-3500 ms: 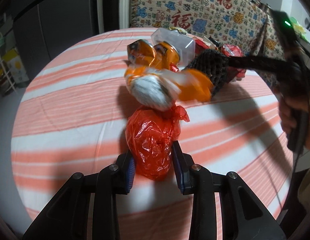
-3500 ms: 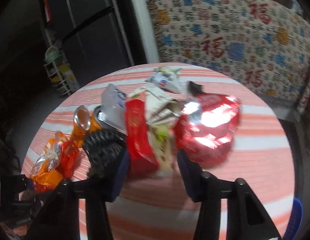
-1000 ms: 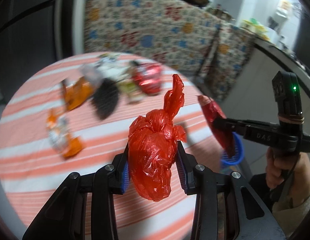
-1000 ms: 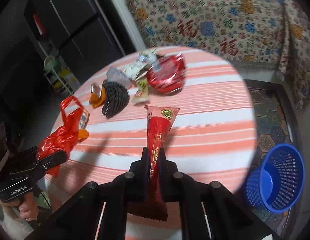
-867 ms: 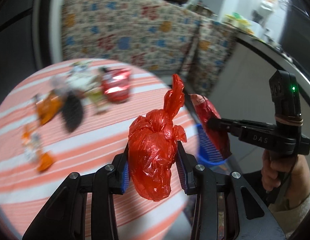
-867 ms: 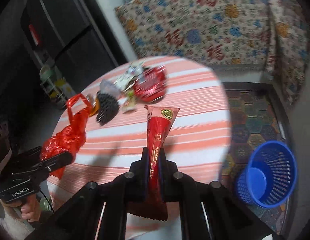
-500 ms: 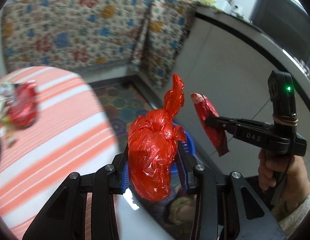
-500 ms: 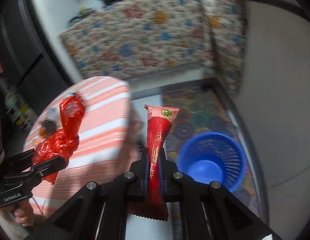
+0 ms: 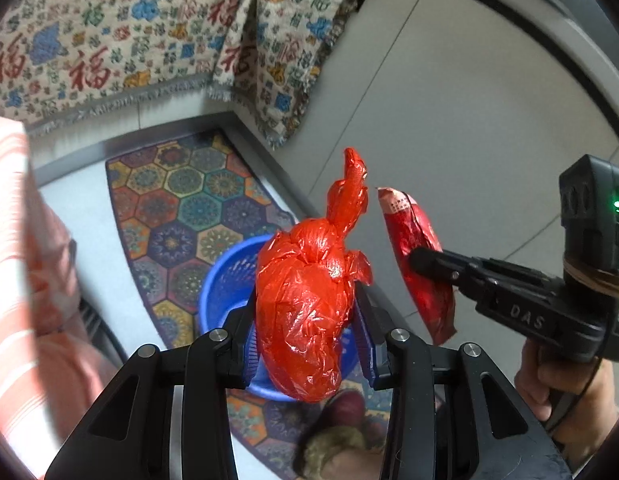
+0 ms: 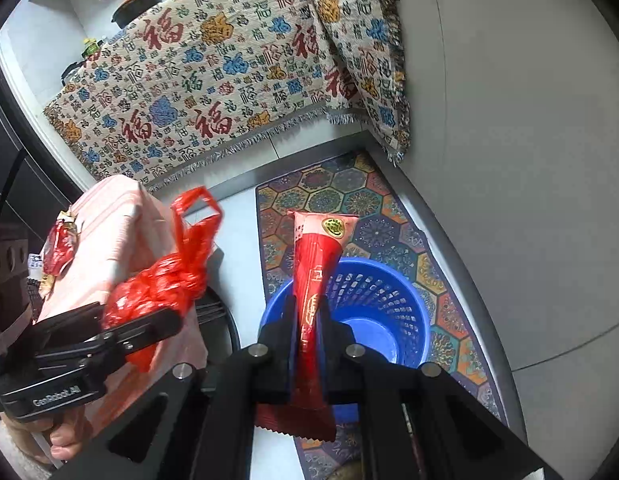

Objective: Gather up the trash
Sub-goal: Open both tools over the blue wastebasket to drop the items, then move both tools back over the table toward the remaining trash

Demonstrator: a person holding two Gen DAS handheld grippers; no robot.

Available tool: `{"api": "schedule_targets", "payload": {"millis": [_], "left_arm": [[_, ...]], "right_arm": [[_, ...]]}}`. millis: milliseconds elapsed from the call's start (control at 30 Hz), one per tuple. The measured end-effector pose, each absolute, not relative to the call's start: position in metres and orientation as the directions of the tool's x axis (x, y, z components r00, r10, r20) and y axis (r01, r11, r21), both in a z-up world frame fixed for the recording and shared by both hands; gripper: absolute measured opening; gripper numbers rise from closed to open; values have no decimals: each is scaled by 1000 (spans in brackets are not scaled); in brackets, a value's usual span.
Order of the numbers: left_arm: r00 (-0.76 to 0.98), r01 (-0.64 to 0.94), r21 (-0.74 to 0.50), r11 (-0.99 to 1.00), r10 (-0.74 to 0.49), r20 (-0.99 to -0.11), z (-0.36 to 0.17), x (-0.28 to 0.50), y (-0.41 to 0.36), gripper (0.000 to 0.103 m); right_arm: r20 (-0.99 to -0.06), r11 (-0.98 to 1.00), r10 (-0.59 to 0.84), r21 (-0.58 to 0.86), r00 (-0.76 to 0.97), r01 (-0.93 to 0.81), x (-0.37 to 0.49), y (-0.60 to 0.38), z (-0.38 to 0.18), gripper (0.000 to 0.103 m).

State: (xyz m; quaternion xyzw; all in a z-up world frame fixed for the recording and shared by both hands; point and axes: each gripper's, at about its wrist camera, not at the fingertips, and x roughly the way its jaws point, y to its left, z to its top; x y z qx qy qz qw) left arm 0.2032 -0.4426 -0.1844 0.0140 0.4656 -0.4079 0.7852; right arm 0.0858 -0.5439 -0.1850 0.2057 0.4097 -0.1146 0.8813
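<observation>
My left gripper (image 9: 307, 312) is shut on a knotted red plastic bag (image 9: 309, 300) and holds it above a blue basket (image 9: 225, 276) on the floor. The bag also shows in the right wrist view (image 10: 161, 284). My right gripper (image 10: 307, 316) is shut on a long red snack wrapper (image 10: 315, 276), held upright over the near rim of the blue basket (image 10: 373, 308). The wrapper also shows in the left wrist view (image 9: 419, 272), to the right of the bag. The basket's inside looks bare.
The round table with its orange striped cloth (image 10: 117, 232) stands to the left, with some trash (image 10: 57, 244) on it. A patterned floor mat (image 9: 177, 196) lies under the basket. A patterned cloth (image 10: 213, 72) hangs behind. A grey wall is at right.
Both grippers have swung away from the table with their loads and now hang over the blue basket, which has come closer and nearer the middle of both views.
</observation>
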Motion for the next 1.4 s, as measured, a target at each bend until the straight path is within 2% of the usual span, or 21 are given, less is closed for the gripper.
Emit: {"api": "schedule_targets", "payload": {"millis": [200, 267, 300, 333, 400, 467, 533, 667, 800, 933, 1033, 1200, 1400], "left_arm": [[212, 643, -361, 676, -610, -764, -215, 216, -472, 43], [204, 638, -364, 678, -605, -769, -222, 219, -478, 55], [201, 634, -365, 682, -602, -773, -227, 222, -481, 68], [203, 632, -365, 684, -601, -773, -231, 223, -483, 75], [204, 637, -363, 681, -602, -772, -235, 225, -487, 76], [205, 640, -354, 682, -595, -777, -236, 227, -490, 76], [222, 640, -342, 688, -592, -775, -230, 226, -486, 76], [268, 637, -324, 700, -594, -758, -209, 219, -463, 80], [339, 638, -300, 709, -608, -718, -170, 201, -419, 87], [402, 633, -264, 728, -601, -691, -134, 181, -358, 91], [449, 605, -233, 761, -568, -690, -120, 170, -307, 93], [523, 514, -161, 843, -457, -719, -125, 157, -213, 93], [588, 334, -79, 939, -273, -762, -150, 145, -111, 93]], "right_arm": [[-795, 871, -2, 296, 607, 391, 97, -569, -219, 9], [-802, 862, 14, 312, 597, 400, 100, -577, -230, 11], [-806, 857, 20, 319, 592, 405, 102, -580, -236, 11], [-809, 853, 23, 323, 588, 411, 104, -582, -240, 12], [-818, 838, 47, 345, 573, 423, 110, -588, -252, 17], [-820, 819, 58, 365, 570, 442, 111, -594, -260, 31], [-818, 806, 59, 378, 572, 456, 110, -597, -263, 39], [-801, 810, 0, 352, 599, 470, 104, -594, -247, 47], [-763, 846, -112, 262, 636, 464, 97, -571, -215, 53], [-672, 907, -201, 146, 713, 394, 91, -518, -173, 58], [-601, 938, -215, 94, 770, 335, 90, -472, -146, 61], [-536, 982, -127, 50, 835, 182, 103, -386, -118, 62], [-600, 997, 79, 40, 796, -69, 133, -279, -127, 63]]}}
